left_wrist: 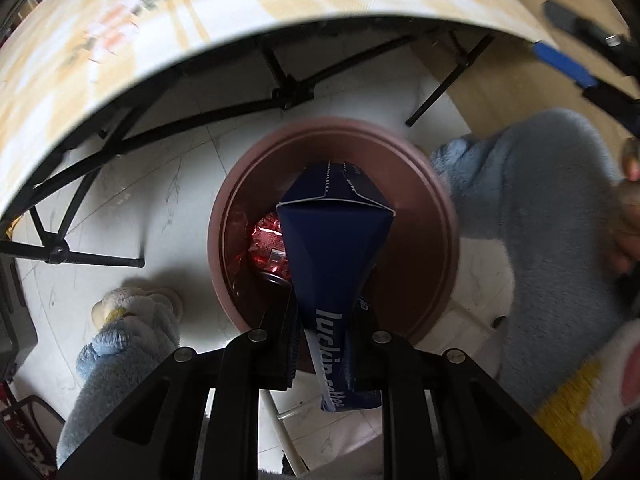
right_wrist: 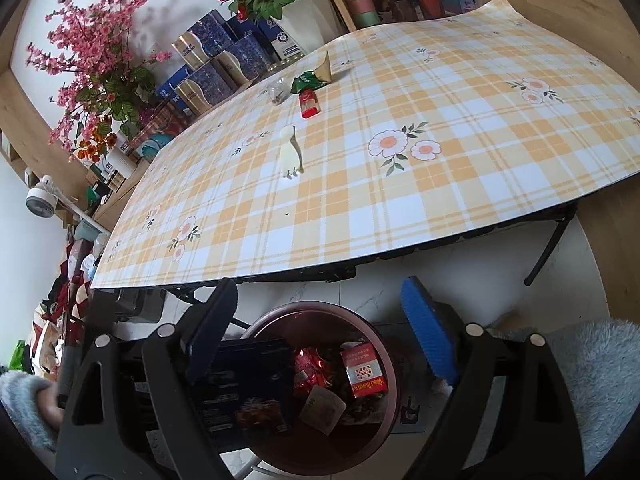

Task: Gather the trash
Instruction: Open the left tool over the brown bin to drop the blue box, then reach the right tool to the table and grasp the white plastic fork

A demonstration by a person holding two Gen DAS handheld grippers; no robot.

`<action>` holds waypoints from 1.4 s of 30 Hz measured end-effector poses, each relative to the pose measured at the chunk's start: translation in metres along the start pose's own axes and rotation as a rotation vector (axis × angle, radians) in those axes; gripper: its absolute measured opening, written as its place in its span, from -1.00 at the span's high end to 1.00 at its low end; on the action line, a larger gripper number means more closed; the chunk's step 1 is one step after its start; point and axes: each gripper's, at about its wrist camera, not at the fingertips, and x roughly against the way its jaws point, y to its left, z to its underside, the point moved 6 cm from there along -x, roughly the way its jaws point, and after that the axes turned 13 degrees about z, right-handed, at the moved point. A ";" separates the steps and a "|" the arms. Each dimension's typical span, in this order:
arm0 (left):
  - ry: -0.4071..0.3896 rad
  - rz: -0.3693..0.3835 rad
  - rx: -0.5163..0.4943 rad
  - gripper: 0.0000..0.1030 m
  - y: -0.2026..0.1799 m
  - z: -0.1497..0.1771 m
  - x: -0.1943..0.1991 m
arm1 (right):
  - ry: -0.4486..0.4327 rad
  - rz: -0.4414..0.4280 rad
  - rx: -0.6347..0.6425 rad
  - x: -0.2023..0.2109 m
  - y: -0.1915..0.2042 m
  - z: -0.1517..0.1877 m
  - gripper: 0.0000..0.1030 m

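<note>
Left wrist view: left tongs [left_wrist: 325, 332] point almost straight down, clamped on a dark blue coffee carton [left_wrist: 334, 248]. Carton hangs nose-first over the brown trash bin [left_wrist: 436, 248] directly below the tips; red wrapper [left_wrist: 267, 248] already inside. Fuzzy blue sleeve [left_wrist: 548, 216] to the right of the tongs.

Right wrist view: right tongs [right_wrist: 320, 336] angled downward, jaws wide apart, nothing between them. Bin sits just beyond the tips, red box [right_wrist: 364, 368] in it. Farther out on the desk [right_wrist: 460, 208]: pale fork [right_wrist: 289, 152], then small red pack [right_wrist: 310, 103] and green wrapper [right_wrist: 308, 79].
</note>
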 end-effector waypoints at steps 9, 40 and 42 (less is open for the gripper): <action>-0.255 0.050 0.044 -0.60 -0.002 -0.025 0.039 | 0.013 -0.039 -0.032 -0.005 -0.005 -0.001 -0.73; -0.972 -0.204 0.443 -0.88 0.098 -0.001 0.202 | -0.005 0.048 0.305 -0.125 0.082 -0.131 0.12; -0.967 -0.202 0.453 -0.88 0.103 -0.001 0.199 | 0.003 0.060 0.318 -0.132 0.089 -0.133 0.15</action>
